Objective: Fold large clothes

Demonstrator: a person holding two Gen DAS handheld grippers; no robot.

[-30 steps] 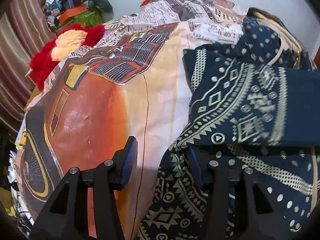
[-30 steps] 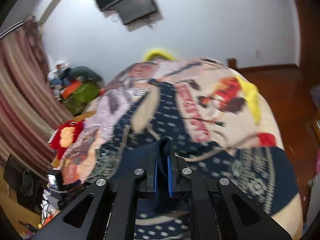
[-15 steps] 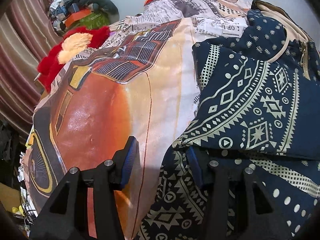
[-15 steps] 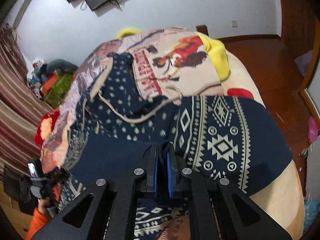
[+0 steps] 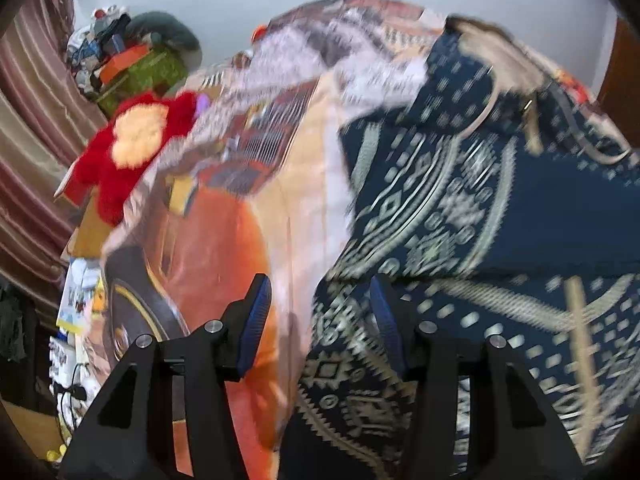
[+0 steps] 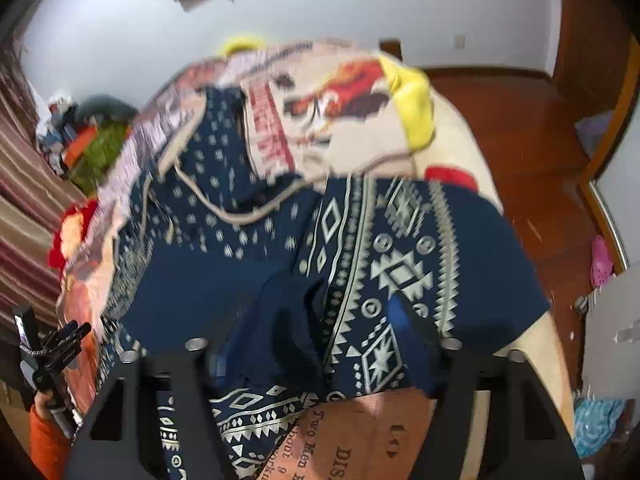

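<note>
While your right gripper point(image 6: 304, 332) hangs over the bed, its jaws have just been opening and now stand wide, a rumpled dark fold of the navy patterned garment point(image 6: 400, 264) loose between them. Your left gripper point(image 5: 318, 312) is parted too, pinching nothing, the garment's edge by its right finger. Beneath lies the printed bedspread point(image 5: 224, 264); a red plush toy point(image 5: 136, 148) sits far left.

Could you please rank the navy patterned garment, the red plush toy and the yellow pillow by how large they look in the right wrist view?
1. Navy patterned garment, by far the largest.
2. Yellow pillow.
3. Red plush toy, mostly hidden, so its rank is unsure.
</note>
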